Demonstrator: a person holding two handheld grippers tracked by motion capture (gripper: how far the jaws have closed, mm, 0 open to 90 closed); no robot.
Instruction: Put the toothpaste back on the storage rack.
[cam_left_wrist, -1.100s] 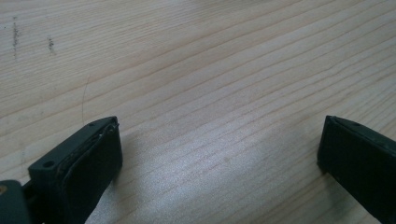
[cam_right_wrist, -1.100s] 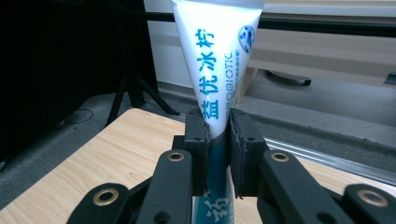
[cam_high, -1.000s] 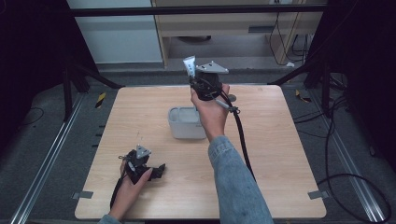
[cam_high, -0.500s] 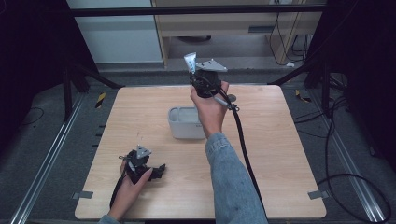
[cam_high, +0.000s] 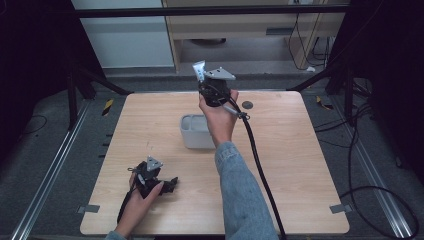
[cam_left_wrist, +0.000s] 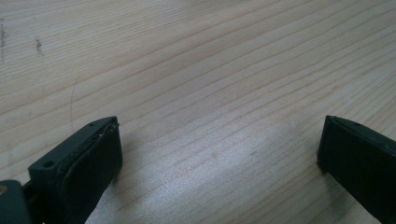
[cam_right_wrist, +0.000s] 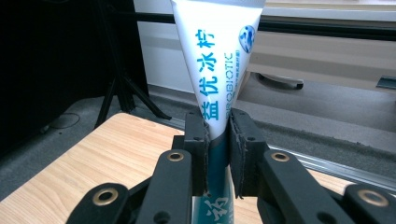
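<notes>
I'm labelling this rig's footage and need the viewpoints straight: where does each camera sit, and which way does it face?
High view: above the person's side, facing forward and down on the table; both forearms, left gripper and right gripper show.
Left gripper view: low over bare wood, its jaws wide apart.
Right gripper view: raised, facing past the table's far edge, jaws shut on a tube.
Shared: the tube also shows in the high view.

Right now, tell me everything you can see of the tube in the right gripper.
The tube is a white soft squeeze tube with blue Chinese characters and "PROBIOTIC", darkening to teal below the jaws. The right gripper is shut on its narrower part. Its wide flat end points up, and it is held above the far side of the table.
</notes>
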